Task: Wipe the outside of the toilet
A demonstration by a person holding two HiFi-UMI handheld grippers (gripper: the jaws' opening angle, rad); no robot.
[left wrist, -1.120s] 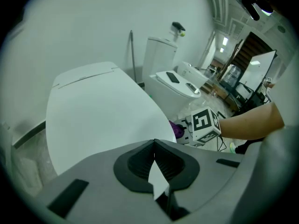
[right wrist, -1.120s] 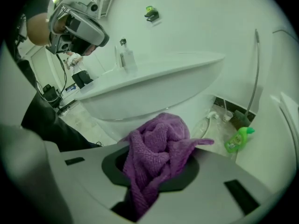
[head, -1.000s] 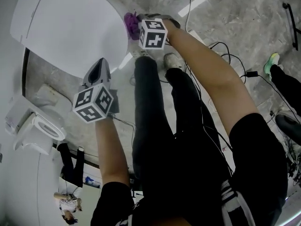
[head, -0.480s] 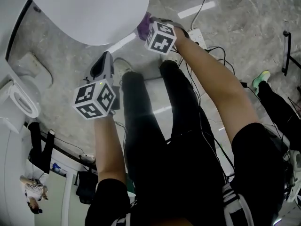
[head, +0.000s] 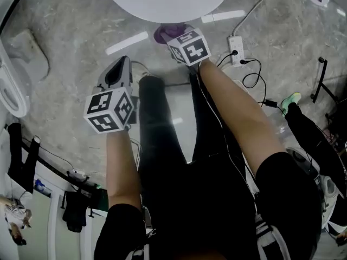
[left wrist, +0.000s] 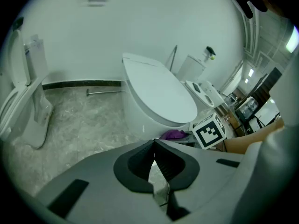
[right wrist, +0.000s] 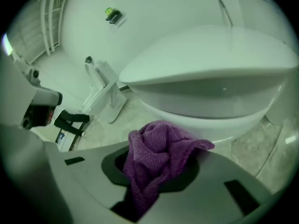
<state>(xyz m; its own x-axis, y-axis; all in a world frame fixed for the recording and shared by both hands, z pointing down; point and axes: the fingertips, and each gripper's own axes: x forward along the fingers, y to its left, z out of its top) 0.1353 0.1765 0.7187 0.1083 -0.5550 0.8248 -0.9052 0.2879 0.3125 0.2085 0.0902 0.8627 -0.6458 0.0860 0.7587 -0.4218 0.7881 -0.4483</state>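
Fingers of the right gripper (right wrist: 158,171) pinch a purple cloth (right wrist: 161,148) close under the toilet (right wrist: 210,83) rim. The left gripper (left wrist: 154,148) has its fingers together, empty. The toilet has swung from upper left to straight ahead, so wiping probably shifts to the bowl's front.

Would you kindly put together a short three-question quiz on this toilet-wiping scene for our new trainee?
1. True or false: the purple cloth is held by the left gripper.
2. Multiple choice: the lid of the toilet is A) raised, B) closed, C) removed.
3. Fill in the blank: the left gripper's jaws stand ___, with nothing between them.

Key: 1 false, the right gripper is clamped on it; 2 B; 3 together.
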